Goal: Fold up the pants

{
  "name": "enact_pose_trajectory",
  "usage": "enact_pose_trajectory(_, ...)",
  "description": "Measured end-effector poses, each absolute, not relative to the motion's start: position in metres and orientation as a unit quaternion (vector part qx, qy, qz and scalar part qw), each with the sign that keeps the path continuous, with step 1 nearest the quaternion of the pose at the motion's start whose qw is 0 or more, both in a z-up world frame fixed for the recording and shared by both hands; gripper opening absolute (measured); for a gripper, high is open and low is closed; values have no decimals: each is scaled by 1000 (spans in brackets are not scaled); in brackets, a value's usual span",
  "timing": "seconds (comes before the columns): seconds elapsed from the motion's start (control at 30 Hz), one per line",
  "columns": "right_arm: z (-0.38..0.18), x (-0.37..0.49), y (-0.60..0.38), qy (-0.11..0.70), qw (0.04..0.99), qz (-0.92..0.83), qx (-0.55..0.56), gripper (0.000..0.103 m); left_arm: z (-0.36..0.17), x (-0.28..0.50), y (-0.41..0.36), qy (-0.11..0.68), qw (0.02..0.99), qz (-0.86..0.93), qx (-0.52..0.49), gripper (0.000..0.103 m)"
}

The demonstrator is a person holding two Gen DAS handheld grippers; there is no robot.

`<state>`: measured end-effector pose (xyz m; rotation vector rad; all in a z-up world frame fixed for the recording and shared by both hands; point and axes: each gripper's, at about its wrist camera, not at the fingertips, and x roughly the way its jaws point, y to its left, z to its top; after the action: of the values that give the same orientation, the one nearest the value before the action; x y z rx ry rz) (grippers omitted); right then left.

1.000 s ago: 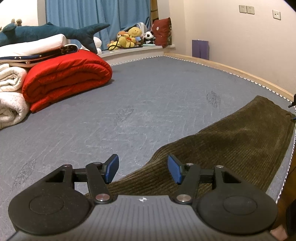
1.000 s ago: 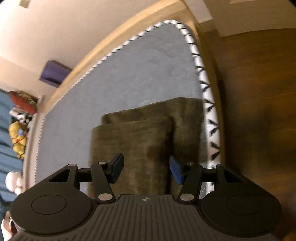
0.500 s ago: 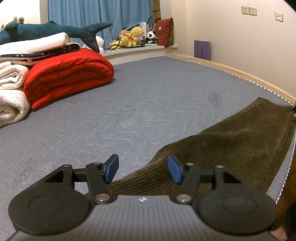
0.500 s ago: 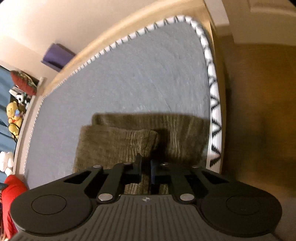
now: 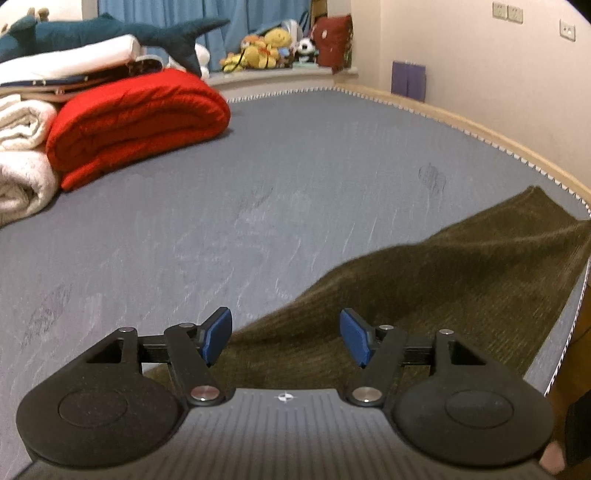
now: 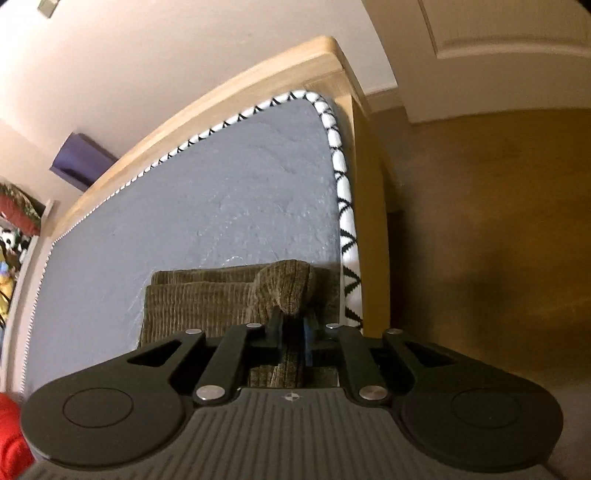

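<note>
Olive corduroy pants [image 5: 461, 280] lie along the right edge of the grey mattress [image 5: 258, 184]. My left gripper [image 5: 286, 328] hovers over their near part, its jaws opening, the blue pads wide apart and clear of the cloth. In the right wrist view the folded leg ends of the pants [image 6: 199, 306] rest near the mattress corner. My right gripper [image 6: 293, 332] pinches a raised bunch of cloth [image 6: 288, 284] between nearly closed jaws that are easing open.
A red quilt [image 5: 136, 118], white blankets [image 5: 22, 147] and a plush shark [image 5: 92, 33] pile up at the far left. Soft toys [image 5: 266, 48] line the window sill. The wooden bed frame [image 6: 365, 206] and the floor [image 6: 480, 221] border the pants on the right.
The right jaws went from wide apart to closed on the leg end, and the cloth now stands up in a bunch. The left pads spread slightly wider.
</note>
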<state>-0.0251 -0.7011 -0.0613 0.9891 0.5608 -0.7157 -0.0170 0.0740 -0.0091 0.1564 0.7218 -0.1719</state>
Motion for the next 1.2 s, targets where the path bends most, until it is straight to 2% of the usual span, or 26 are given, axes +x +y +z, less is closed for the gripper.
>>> enact_pose_trajectory(0.03,-54,-26,-697,249,790,-341,444,36,-12,-18,76,360,926,-82,75,70)
enact_pose_trajectory(0.1,-38,-23,-687,230,812,-349,406,50,-17,-19,81,372,922,-77,74,70)
enact_pose_trajectory(0.27,-13,7,-648,209,884,-253,332,50,-24,-22,94,383,919,-60,72,70)
enact_pose_trajectory(0.43,-33,76,-599,301,883,-87,350,50,-26,-21,100,384,919,-54,72,70)
enact_pose_trajectory(0.6,-61,128,-578,349,857,-101,365,50,-28,-17,103,385,919,-51,72,70)
enact_pose_trajectory(0.77,-73,159,-565,372,861,-148,314,48,-31,-14,106,381,919,-48,83,72)
enact_pose_trajectory(0.8,-71,165,-559,383,864,-154,289,48,-32,-14,106,381,919,-48,88,72)
enact_pose_trajectory(0.9,-71,173,-541,404,871,-189,205,29,-33,-12,106,378,919,-54,96,72)
enact_pose_trajectory(0.97,-70,175,-533,404,875,-201,175,20,-34,-11,107,378,919,-54,96,72)
enact_pose_trajectory(1.0,-69,176,-530,402,878,-205,161,4,-34,-10,107,378,919,-55,96,72)
enact_pose_trajectory(1.03,-67,176,-530,397,881,-204,156,1,-34,-10,108,377,920,-55,95,72)
enact_pose_trajectory(1.2,-46,171,-546,332,898,-221,187,0,-34,-12,115,377,920,-52,90,72)
